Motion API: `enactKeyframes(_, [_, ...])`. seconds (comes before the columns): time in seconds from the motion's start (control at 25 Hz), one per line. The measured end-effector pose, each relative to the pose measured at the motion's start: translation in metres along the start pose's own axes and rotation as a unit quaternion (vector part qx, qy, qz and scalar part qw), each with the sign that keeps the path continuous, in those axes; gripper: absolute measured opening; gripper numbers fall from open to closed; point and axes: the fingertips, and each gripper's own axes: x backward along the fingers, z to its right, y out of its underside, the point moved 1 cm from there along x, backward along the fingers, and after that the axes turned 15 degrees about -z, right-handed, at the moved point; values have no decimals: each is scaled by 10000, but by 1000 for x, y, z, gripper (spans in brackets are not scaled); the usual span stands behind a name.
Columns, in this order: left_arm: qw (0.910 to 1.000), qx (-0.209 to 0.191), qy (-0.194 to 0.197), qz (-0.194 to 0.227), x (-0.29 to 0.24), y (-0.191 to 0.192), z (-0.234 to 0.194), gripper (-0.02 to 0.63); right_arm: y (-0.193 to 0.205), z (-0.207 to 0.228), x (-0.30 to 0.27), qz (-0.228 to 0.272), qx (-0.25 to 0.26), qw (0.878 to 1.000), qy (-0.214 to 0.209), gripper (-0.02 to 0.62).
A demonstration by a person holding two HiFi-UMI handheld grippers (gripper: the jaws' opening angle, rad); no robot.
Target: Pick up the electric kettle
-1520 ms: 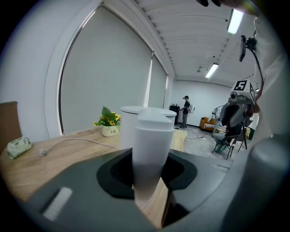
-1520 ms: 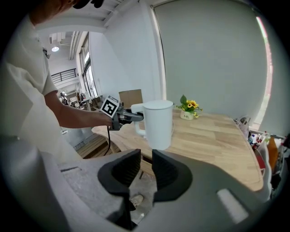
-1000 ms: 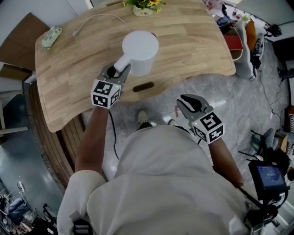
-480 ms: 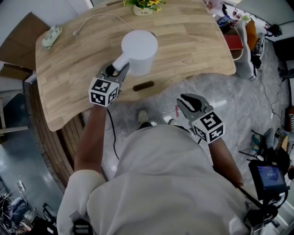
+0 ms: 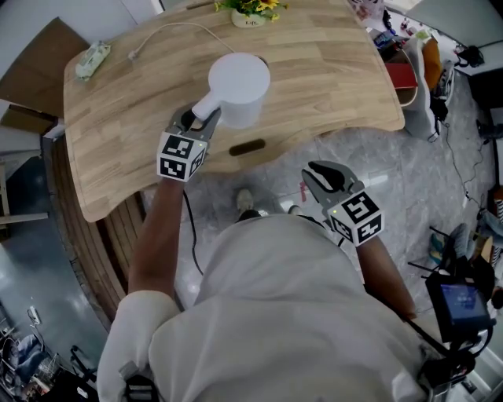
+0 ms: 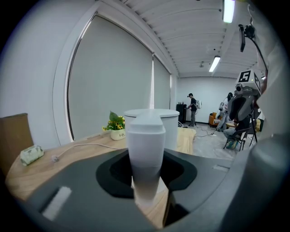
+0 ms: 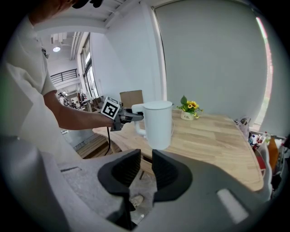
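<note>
At upper centre, the left gripper (image 5: 200, 124) pinches the handle (image 6: 145, 154) of the white cylindrical electric kettle (image 5: 240, 88) near the pale wooden table (image 5: 330, 71)'s front edge, likely for an upright lift; the right gripper (image 5: 318, 174) idles lower right, jaws barely parted, empty.

The electric kettle (image 5: 238, 78) is plain white. The table (image 5: 330, 71) under the kettle is light wood with fine grain lines. Behind the kettle are yellow flowers (image 5: 253, 5) with green leaves, in a white pot (image 5: 244, 20). My left gripper (image 5: 206, 118) and right gripper (image 5: 318, 173) are dark grey, and their cubes carry black-and-white squares.
</note>
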Motion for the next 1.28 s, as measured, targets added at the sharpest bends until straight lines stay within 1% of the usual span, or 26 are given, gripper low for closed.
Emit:
enactKeyframes(0.12, [9998,-29,-206,-51,0,1,-5,143,-1,-1,-1,8,9,10000,-9,66])
enactKeyframes(0.28, [9989,44,-456,-84,1,2,-12,143,0,0,1,23,4,10000,5,66])
enactKeyframes(0.4, [9977,165,-647,-92,2,2,-18,143,0,1,2,28,-2,10000,18,67])
enactKeyframes(0.56, [9964,310,-783,-80,3,2,-26,143,1,1,1,24,-3,10000,15,66])
enactKeyframes(0.68, [9938,535,-977,-55,5,4,-35,141,2,0,1,9,-5,10000,13,66])
enactKeyframes(1.0, [9807,1076,-1626,135,5,5,-65,130,8,7,6,-6,-41,9999,103,66])
enactKeyframes(1.28, [9629,1628,-2106,439,5,7,-85,132,19,16,15,-48,-111,9997,189,66])
